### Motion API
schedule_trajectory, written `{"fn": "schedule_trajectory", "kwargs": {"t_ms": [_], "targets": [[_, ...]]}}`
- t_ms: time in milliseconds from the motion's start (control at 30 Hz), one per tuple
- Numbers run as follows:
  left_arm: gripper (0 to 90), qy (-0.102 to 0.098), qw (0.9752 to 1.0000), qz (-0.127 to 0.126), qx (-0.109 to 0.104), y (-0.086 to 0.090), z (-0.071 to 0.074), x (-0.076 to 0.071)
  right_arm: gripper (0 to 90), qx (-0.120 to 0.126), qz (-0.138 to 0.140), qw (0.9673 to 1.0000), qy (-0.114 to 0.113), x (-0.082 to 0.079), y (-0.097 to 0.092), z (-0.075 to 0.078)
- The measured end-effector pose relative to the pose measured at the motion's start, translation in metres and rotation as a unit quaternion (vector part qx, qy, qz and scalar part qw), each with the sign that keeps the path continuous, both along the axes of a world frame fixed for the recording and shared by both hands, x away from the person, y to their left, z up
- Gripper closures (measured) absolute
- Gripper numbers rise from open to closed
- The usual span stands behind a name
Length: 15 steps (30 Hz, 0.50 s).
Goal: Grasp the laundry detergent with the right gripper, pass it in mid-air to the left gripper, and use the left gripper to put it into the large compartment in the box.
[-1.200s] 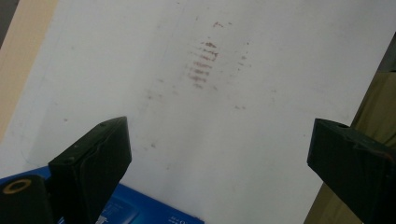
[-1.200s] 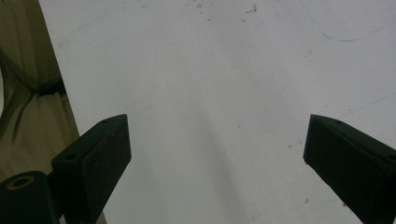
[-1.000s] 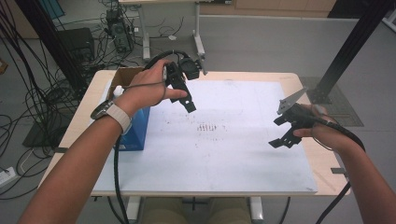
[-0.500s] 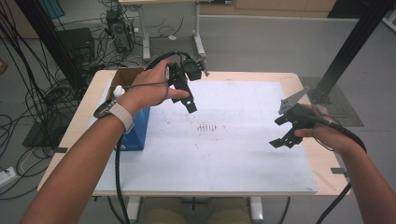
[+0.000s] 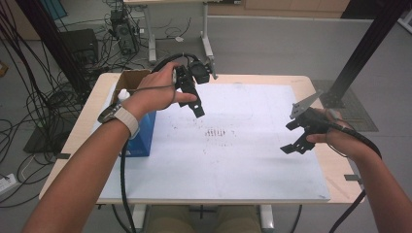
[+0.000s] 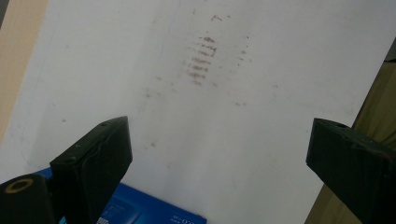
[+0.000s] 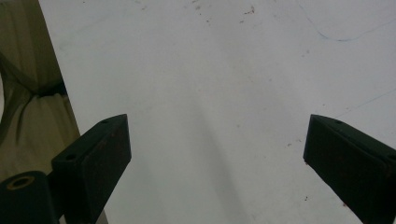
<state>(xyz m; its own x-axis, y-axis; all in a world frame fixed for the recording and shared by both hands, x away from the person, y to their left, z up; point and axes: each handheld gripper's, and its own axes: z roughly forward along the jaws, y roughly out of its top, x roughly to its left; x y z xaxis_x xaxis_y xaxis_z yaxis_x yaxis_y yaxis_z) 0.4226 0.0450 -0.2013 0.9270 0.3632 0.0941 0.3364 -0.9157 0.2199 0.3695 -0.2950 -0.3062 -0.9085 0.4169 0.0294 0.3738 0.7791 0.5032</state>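
white sheet (image 5: 243, 160) under two empty wide-apart grippers, blue box (image 5: 143, 136) at left

A white sheet (image 5: 252, 160) is being borne by the table (image 5: 335, 191). At its left edge a blue box (image 5: 143, 138) is lying, with a cardboard box (image 5: 127, 80) standing just behind it and a bottle (image 5: 124, 95) between them.

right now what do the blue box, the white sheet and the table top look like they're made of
The blue box looks like printed cardboard with a slight sheen: flat faces, sharp edges and small print, seen in the left gripper view. The white sheet seems to be matte paper or thin board, since it lies flat and carries reddish smudges. The table top looks like pale wood or laminate with a smooth tan surface; I can't tell which.
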Motion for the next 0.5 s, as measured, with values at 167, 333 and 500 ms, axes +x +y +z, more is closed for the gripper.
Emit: {"fn": "schedule_trajectory", "kwargs": {"t_ms": [167,333,500], "targets": [[7.4,-0.001,1.0000,0.001,-0.001,0.0001,-0.0003,0.0004,7.6,0.001,-0.001,1.0000,0.000,0.0001,0.0002,-0.0010],[7.3,0.000,1.0000,0.002,0.000,0.0003,-0.0002,0.0007,7.6,0.001,-0.001,1.0000,0.000,0.0004,-0.0007,-0.0010],[7.3,-0.003,1.0000,0.005,-0.004,0.0007,0.0012,0.0002,7.5,0.004,-0.003,1.0000,-0.001,-0.0004,-0.0017,-0.0020]]}}
